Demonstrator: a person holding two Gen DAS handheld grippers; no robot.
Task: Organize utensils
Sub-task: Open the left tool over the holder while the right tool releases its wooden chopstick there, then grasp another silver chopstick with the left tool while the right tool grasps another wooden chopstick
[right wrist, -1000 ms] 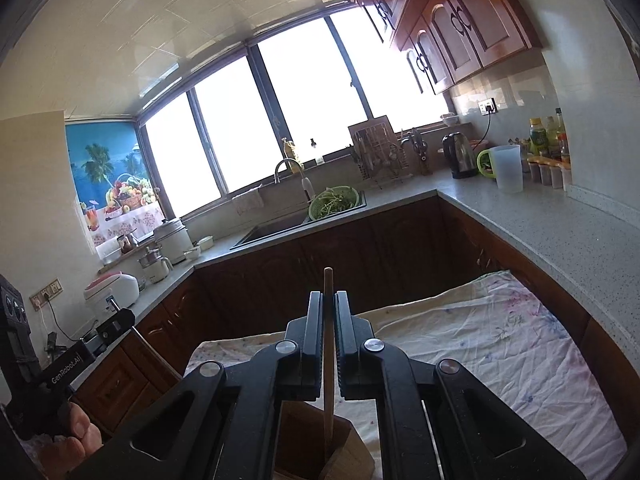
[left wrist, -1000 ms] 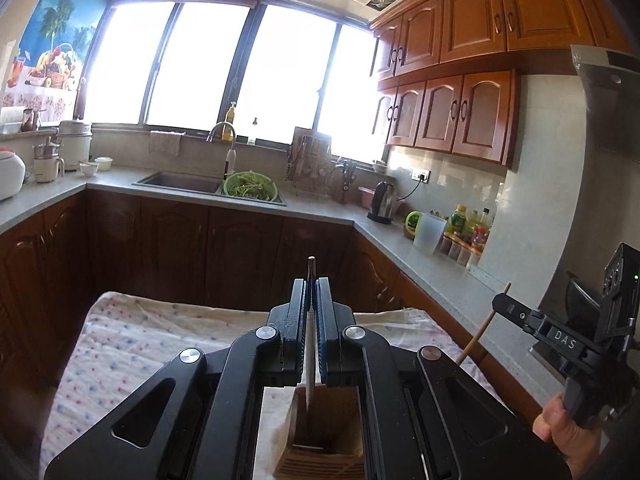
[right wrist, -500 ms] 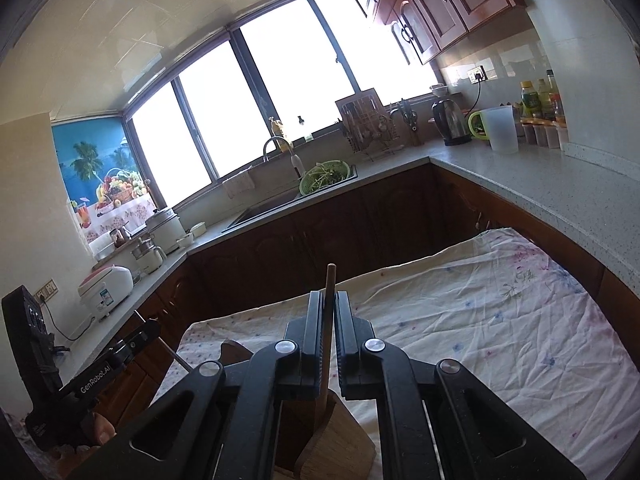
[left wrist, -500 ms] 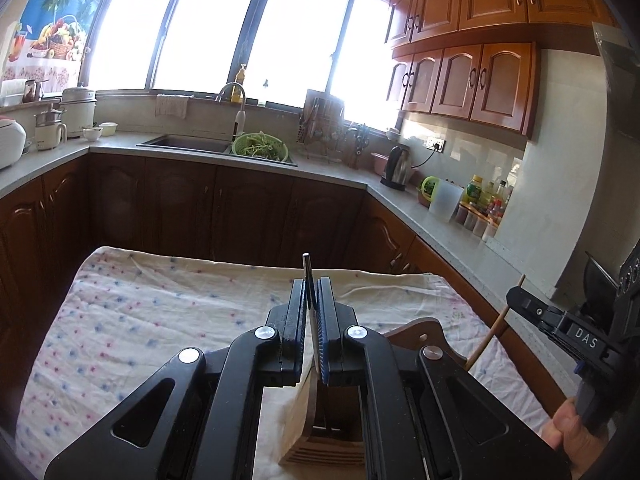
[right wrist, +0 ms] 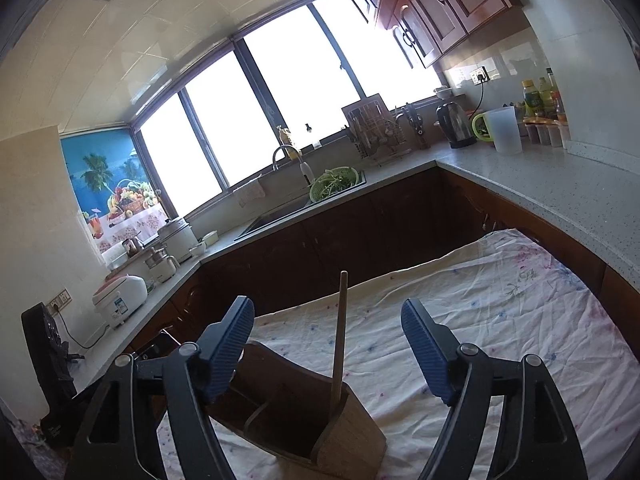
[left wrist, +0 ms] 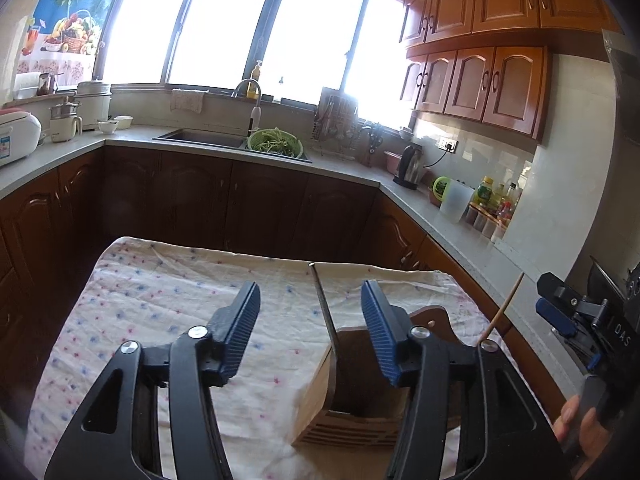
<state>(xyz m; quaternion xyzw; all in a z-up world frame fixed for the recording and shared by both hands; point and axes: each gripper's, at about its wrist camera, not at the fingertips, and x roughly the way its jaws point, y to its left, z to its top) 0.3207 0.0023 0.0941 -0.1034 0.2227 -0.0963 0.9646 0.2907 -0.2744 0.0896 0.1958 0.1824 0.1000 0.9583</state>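
Both of your tongs have just let go; half a second ago each was clamped shut on a utensil, and now each is spread wide with nothing between its blue ribbed pads.

Your left tongs frame a thin dark metal utensil handle; it stands free in the square wooden utensil holder, leaning against the holder's near left wall, touching neither pad; its working end is hidden inside, so what kind of utensil it is cannot be told.

Your right tongs frame a slender light wooden stick, perhaps a chopstick; it stands nearly upright in the same wooden holder, in the compartment on its right side, clear of both pads.

The holder sits at the near edge of the worktop, on a white cloth with small pink and blue flowers; in the left view, the right tongs show at the far right edge with your hand beneath.

Judging from this, both pieces are delivered and standing on their own; the release looks complete; no other loose utensils show on the cloth, so whether more remain cannot be told.
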